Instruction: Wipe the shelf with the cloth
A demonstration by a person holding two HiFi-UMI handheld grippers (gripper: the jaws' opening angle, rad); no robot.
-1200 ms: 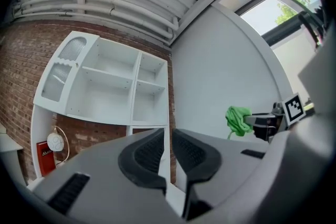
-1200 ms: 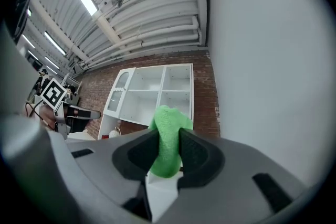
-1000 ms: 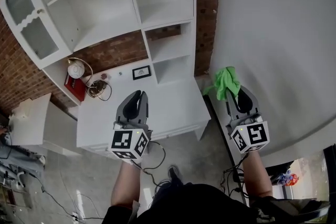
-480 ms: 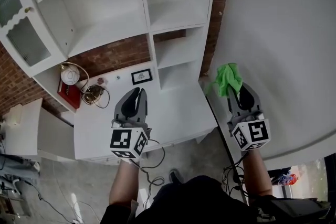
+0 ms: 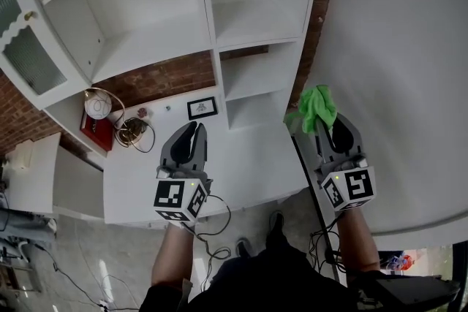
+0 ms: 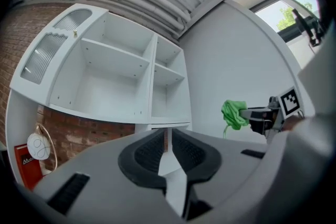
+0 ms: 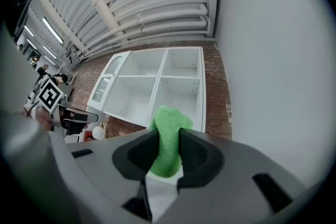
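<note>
A white shelf unit (image 5: pixel 212 25) with several open compartments stands against a brick wall ahead; it also shows in the left gripper view as the shelf unit (image 6: pixel 121 81) and in the right gripper view as the shelf unit (image 7: pixel 157 86). My right gripper (image 5: pixel 328 126) is shut on a bright green cloth (image 5: pixel 315 109), held in the air to the right of the shelves; the cloth (image 7: pixel 167 139) bulges out between the jaws. My left gripper (image 5: pixel 189 134) is shut with nothing in it, over the white counter (image 5: pixel 241 164). The cloth (image 6: pixel 233 114) is off to its right.
On the counter's left lie a small framed picture (image 5: pixel 202 107), a round white clock (image 5: pixel 97 106), a red box (image 5: pixel 96 130) and a coil of cable (image 5: pixel 135 134). A plain white wall (image 5: pixel 395 47) fills the right side. Cables trail on the floor below.
The head view has shifted so the shelf unit sits lower and closer in the frame. Both grippers keep their places, the right still holding the cloth.
</note>
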